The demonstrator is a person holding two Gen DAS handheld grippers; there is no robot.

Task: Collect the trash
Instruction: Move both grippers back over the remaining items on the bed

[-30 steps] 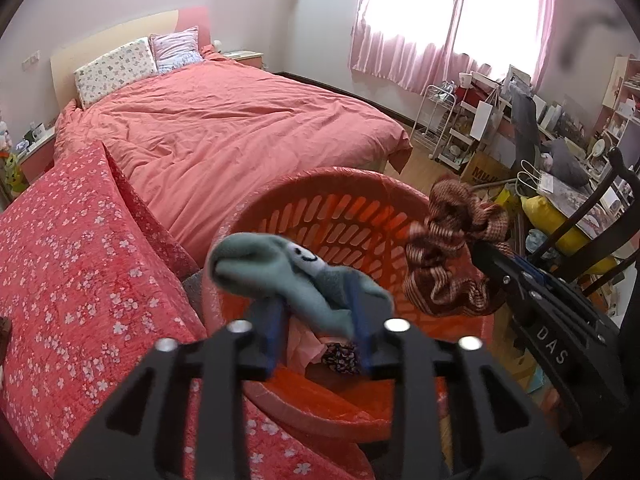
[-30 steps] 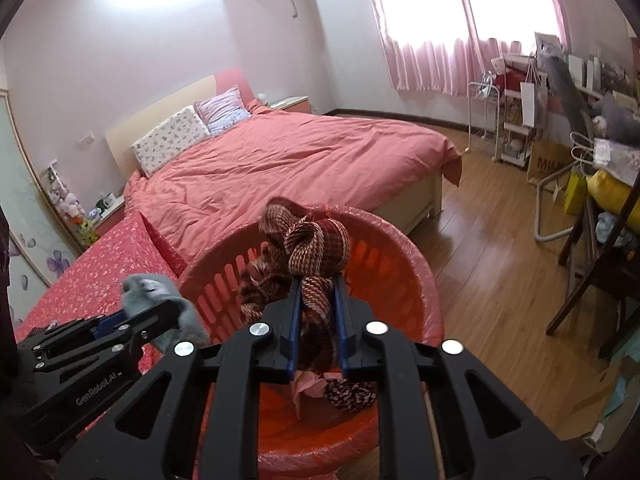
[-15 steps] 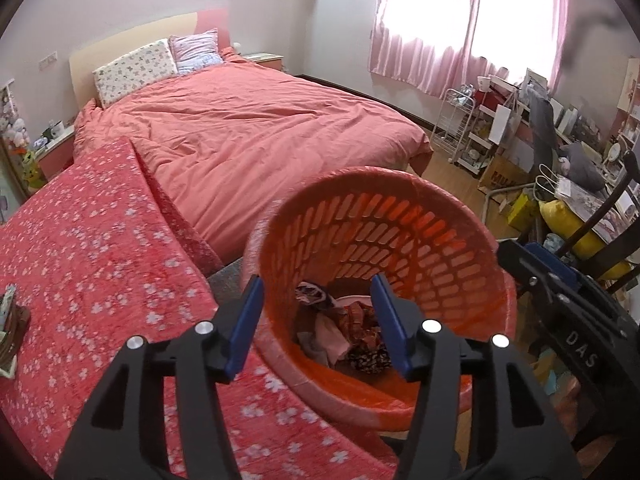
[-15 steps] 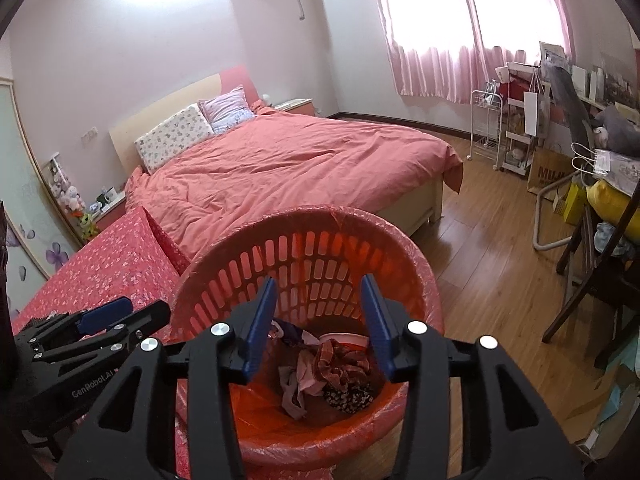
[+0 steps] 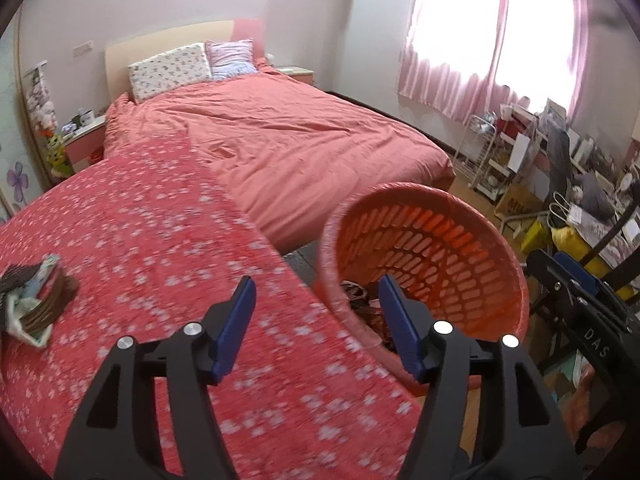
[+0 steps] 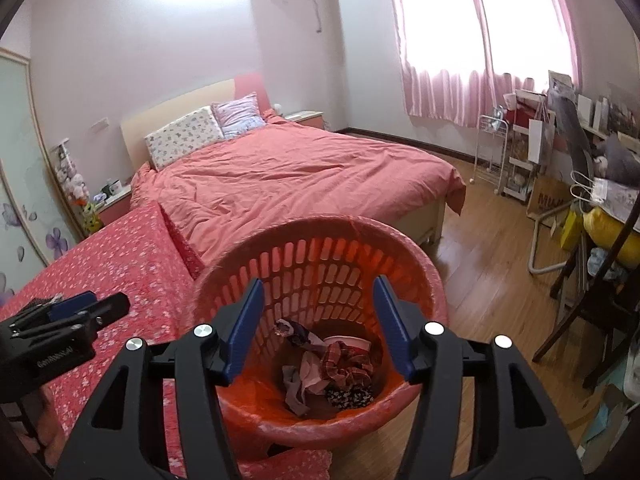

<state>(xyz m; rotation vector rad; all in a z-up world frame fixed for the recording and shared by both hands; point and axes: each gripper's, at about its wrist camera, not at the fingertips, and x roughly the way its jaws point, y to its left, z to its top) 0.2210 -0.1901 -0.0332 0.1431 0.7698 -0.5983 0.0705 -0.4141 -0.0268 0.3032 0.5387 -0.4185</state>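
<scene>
Right tongs [image 6: 318,320] just opening, empty — above basket [image 6: 432,280] holding scraps [image 6: 328,372].

The left gripper [image 5: 316,300], which had clamped a grey-green stuffed item, let it go; its jaws had just been opening and now stood apart with nothing between them. It also swung away to the left, from above the orange basket [image 5: 472,240] to over the red floral cover [image 5: 160,240]. The right gripper [image 6: 318,308], which had pinched a brown striped cloth [image 6: 346,364], released it too, its jaws having just been opening, empty above the basket. That cloth now lay among the heap at the basket's bottom.
</scene>
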